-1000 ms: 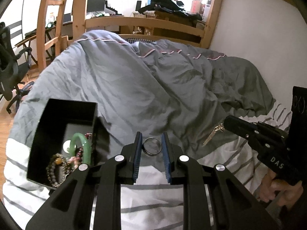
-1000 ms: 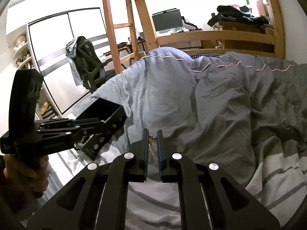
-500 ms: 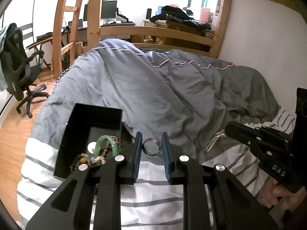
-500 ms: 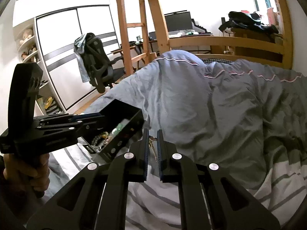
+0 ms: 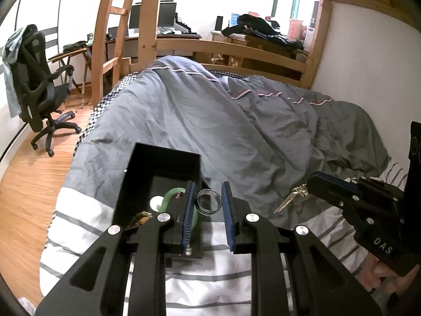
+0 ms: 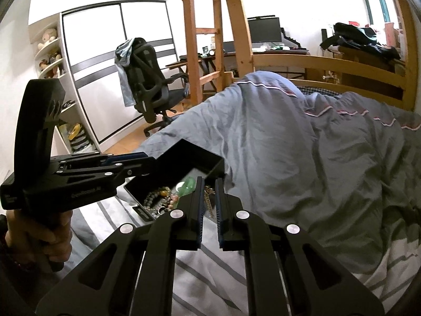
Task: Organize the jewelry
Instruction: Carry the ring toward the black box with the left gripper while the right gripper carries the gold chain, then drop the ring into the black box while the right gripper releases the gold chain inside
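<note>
Compared with a second ago, the black jewelry box has come from the far left to lie directly beneath the left finger of the left gripper, and the desk chair has come fully into that camera's view. Clamped between the left gripper's blue-padded fingers is a metal ring, held just to the right of the box's near right corner. Inside the box, left of and beneath the left finger, lie a green bangle and beaded bracelets. To the right of these fingers, the right gripper is clamped on a gold chain, whose links hang down from its tip; in the right wrist view the chain shows in the narrow slot between the nearly closed fingers. The box rests on a bed, where a rumpled grey duvet meets a white sheet with grey stripes that runs beneath both grippers. Beyond the fingertips the duvet rises to a wooden bed rail. Farther off stand a wooden ladder, a desk with monitors and the chair on a wood floor. Past the left gripper in the right wrist view are sliding wardrobe doors and shelves with soft toys.
</note>
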`<state>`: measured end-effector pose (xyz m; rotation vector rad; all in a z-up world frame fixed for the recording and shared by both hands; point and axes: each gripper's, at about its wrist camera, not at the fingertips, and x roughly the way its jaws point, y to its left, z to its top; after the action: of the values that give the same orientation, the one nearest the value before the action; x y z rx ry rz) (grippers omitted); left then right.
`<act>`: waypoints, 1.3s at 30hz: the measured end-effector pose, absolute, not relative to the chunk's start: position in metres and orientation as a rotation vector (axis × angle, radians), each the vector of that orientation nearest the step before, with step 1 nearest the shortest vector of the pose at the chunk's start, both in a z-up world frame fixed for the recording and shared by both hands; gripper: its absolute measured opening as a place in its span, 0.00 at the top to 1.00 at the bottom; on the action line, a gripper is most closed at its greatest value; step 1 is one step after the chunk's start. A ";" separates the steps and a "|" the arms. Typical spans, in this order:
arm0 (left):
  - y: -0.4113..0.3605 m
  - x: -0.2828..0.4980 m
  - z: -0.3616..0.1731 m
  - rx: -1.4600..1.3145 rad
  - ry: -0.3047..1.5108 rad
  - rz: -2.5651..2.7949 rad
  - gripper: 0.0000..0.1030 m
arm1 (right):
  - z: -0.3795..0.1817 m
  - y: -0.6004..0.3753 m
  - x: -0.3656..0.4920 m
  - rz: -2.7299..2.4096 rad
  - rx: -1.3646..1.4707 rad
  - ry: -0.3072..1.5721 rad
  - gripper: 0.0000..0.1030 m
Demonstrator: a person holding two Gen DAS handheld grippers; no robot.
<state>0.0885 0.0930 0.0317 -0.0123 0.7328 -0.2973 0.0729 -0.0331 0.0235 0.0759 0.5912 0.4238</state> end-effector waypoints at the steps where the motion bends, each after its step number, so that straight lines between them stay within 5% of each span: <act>1: 0.096 0.089 0.032 -0.018 0.733 -0.293 0.81 | 0.024 -0.030 0.075 0.427 0.072 0.591 0.91; 36: 0.162 0.113 0.005 -0.091 0.822 -0.159 0.79 | -0.013 0.058 0.109 0.565 0.041 0.726 0.90; 39: 0.165 0.114 0.007 -0.108 0.814 -0.149 0.72 | -0.013 0.058 0.109 0.567 0.047 0.729 0.78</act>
<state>0.1142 0.1650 0.0066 -0.1076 0.8142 -0.1495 0.1087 0.0579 -0.0128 0.0467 0.7293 0.5674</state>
